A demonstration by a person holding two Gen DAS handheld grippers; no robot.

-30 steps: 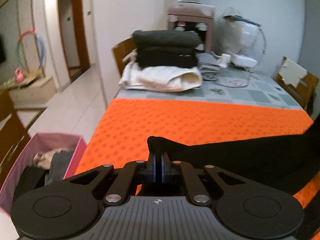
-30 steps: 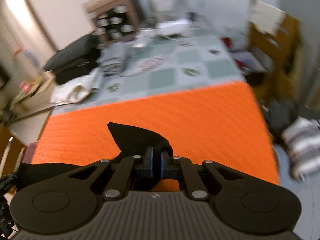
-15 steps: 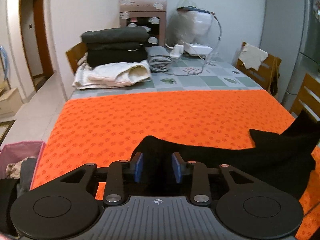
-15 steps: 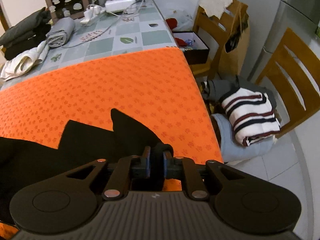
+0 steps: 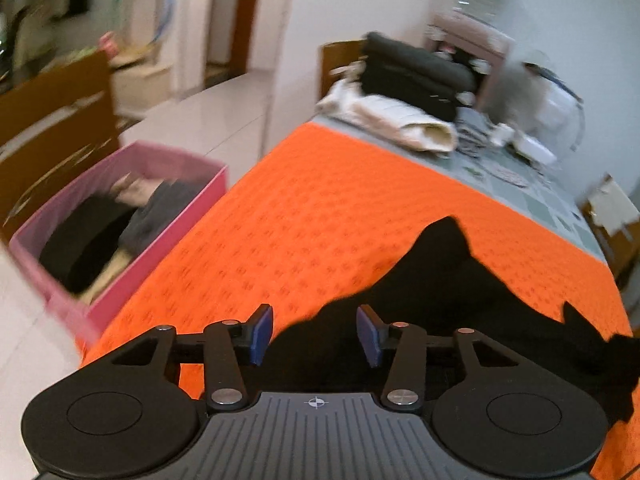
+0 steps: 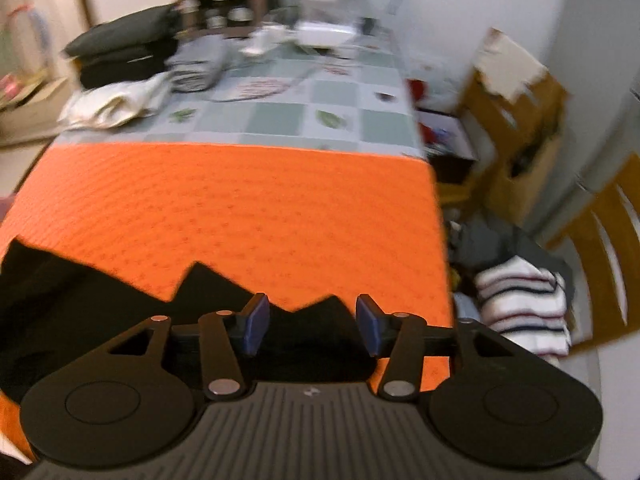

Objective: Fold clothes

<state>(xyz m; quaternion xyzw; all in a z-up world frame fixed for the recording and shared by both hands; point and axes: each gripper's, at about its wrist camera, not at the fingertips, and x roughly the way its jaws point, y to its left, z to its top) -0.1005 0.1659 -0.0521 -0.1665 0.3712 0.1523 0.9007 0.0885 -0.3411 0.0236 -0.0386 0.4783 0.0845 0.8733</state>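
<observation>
Orange mat lies open ahead (folded stack crowds the far corner)

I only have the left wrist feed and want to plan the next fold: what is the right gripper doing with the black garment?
Observer: The right gripper has its jaws opening, pads clear of the black garment lying between them.
Operator: Anything beside the table on that side?
Observer: Yes, a striped garment sits piled by a wooden chair.
Operator: Is the cloth's right edge free?
Observer: Bare orange cloth runs to its right edge beyond the garment.
</observation>
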